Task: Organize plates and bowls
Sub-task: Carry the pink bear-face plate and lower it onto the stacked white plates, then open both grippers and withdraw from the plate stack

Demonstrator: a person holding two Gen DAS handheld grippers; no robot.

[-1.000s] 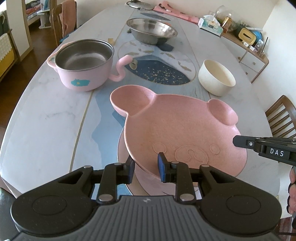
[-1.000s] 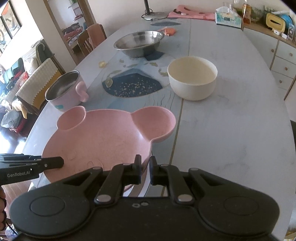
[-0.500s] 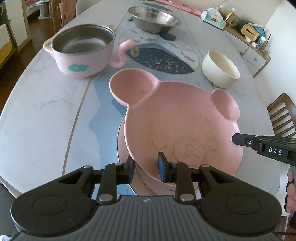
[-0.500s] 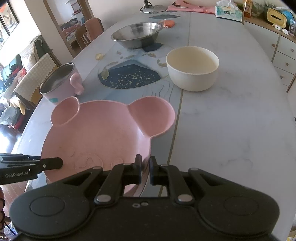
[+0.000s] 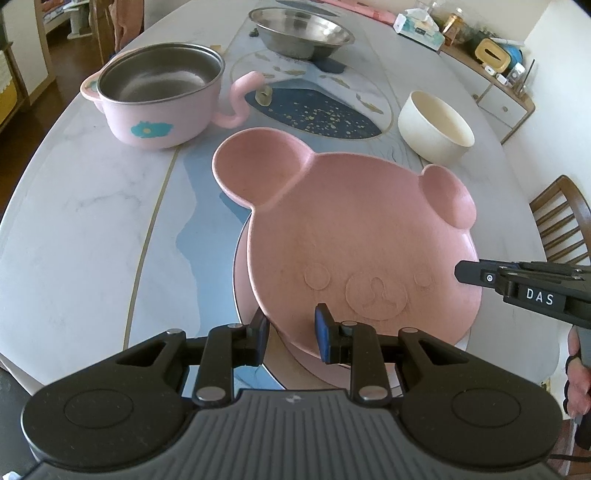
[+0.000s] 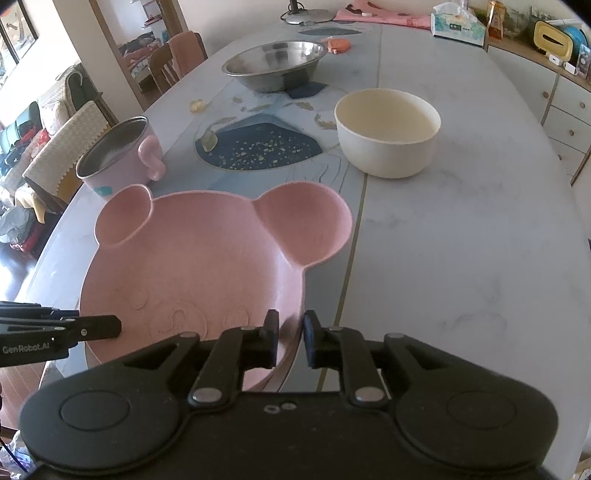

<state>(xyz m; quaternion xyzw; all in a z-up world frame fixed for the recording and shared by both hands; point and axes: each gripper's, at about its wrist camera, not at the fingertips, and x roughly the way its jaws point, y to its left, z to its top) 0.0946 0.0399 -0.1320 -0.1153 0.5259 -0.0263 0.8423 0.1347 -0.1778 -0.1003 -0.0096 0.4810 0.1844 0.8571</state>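
Observation:
A pink bear-shaped plate [image 5: 354, 236] lies on top of another pink plate [image 5: 242, 280] near the table's front edge; it also shows in the right wrist view [image 6: 207, 266]. My left gripper [image 5: 291, 332] has its jaws around the plate's near rim with a visible gap. My right gripper [image 6: 290, 339] has its jaws slightly apart at the plate's right rim. A pink steel-lined bowl with handles [image 5: 159, 99], a cream bowl [image 5: 436, 125] and a steel bowl [image 5: 303, 33] stand farther back.
The long marble table [image 6: 461, 240] runs away from me. A tissue box [image 6: 458, 24] and small items sit at the far right on a sideboard. A wooden chair [image 5: 561, 218] stands at the right side. Chairs stand at the far left.
The bear plate has come down onto the lower pink plate. Both grippers have moved forward, and their jaws have widened a little, the right one from shut.

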